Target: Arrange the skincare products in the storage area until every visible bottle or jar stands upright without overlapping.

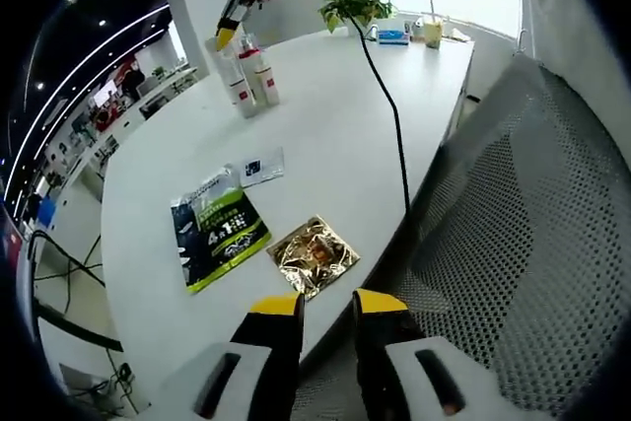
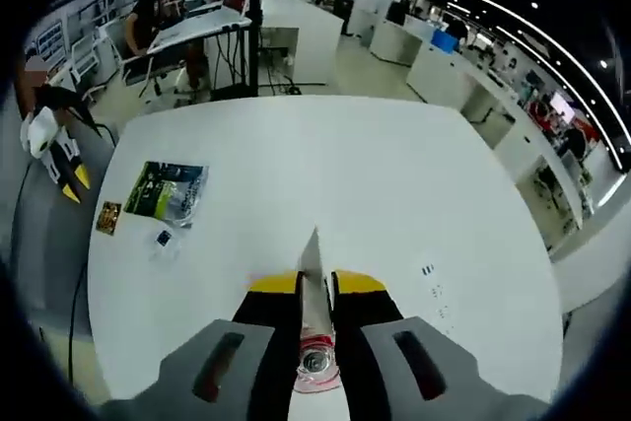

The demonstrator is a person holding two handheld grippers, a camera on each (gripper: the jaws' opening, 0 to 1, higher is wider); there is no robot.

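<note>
My right gripper point(image 2: 315, 283) is shut on a slim white tube point(image 2: 314, 258). The tube's flat end points away over the white table point(image 2: 394, 194) and its clear cap sits near the camera. In the left gripper view a hand holds that right gripper point(image 1: 229, 35) just above a few upright white bottles with red bands point(image 1: 251, 81) at the table's far side. I cannot tell there which bottle it touches. My left gripper point(image 1: 325, 308) hangs open off the near table edge with nothing between its jaws, and it also shows at the left edge of the right gripper view point(image 2: 61, 165).
A green and black pouch point(image 1: 219, 229), a gold sachet point(image 1: 314, 255) and a small clear sachet point(image 1: 261, 167) lie flat near the table's front. A black cable point(image 1: 389, 105) crosses the tabletop. A grey mesh chair point(image 1: 523, 244) stands right. A potted plant point(image 1: 355, 2) and small items sit far back.
</note>
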